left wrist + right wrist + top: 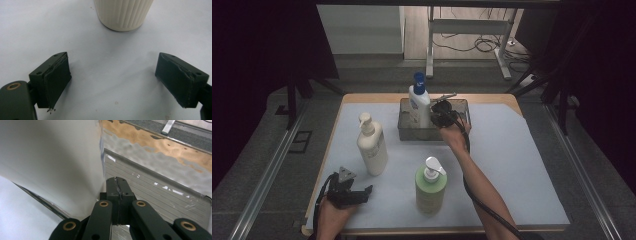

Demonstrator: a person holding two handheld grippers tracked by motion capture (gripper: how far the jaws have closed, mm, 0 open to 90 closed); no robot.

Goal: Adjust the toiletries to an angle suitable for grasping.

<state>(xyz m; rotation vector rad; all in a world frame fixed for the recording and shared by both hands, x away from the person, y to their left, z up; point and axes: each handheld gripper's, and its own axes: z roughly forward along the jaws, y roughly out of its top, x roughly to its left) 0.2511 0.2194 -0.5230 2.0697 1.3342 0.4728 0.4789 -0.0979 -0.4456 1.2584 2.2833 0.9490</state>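
Note:
A white bottle with a blue cap point(419, 102) stands upright in the left part of a metal tray point(408, 131) at the back of the table. My right gripper point(441, 111) reaches into the tray just right of that bottle. In the right gripper view its jaws point(117, 187) are pressed together with nothing between them, the bottle's white side point(50, 165) close on the left and the tray floor point(160, 195) beyond. My left gripper point(354, 194) rests at the front left, open and holding nothing point(112, 75), pointing at the base of a cream ribbed bottle point(123, 13).
The cream pump bottle point(372, 145) stands left of centre on the white mat point(512, 165). A green pump bottle point(430, 187) stands near the front edge, between my two forearms. Beyond the table stand the legs of a desk, with cables on the floor.

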